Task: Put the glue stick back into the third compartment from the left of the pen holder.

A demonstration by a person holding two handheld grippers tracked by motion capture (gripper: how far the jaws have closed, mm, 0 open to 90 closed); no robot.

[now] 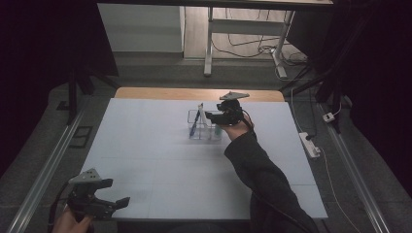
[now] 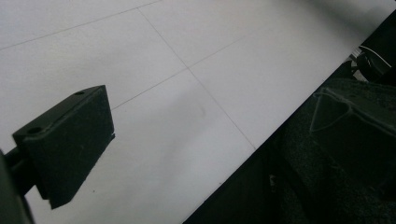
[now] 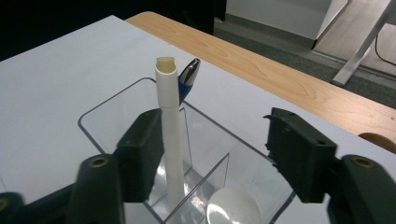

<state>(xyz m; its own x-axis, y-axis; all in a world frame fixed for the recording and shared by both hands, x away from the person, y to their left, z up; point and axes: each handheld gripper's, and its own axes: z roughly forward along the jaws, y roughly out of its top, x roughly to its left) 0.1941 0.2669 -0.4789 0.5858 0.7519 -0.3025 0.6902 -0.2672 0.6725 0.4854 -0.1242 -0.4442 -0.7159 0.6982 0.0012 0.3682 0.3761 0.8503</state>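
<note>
A clear plastic organiser with several compartments stands on the white table, towards the far side. A white pen and a blue pen stand upright in it, and a white round thing lies at the bottom of a near compartment. My right gripper hangs over the organiser, open. The white pen stands just beside the left pad, with a wide gap to the other pad. In the high view the right gripper is at the organiser's right side. My left gripper is low at the table's near left corner, open and holding nothing; one black pad shows above bare table.
A wooden table edge shows beyond the white sheet. On the floor to the right lies a power strip with cables. Metal rails run along both sides of the table, and a desk frame stands behind it.
</note>
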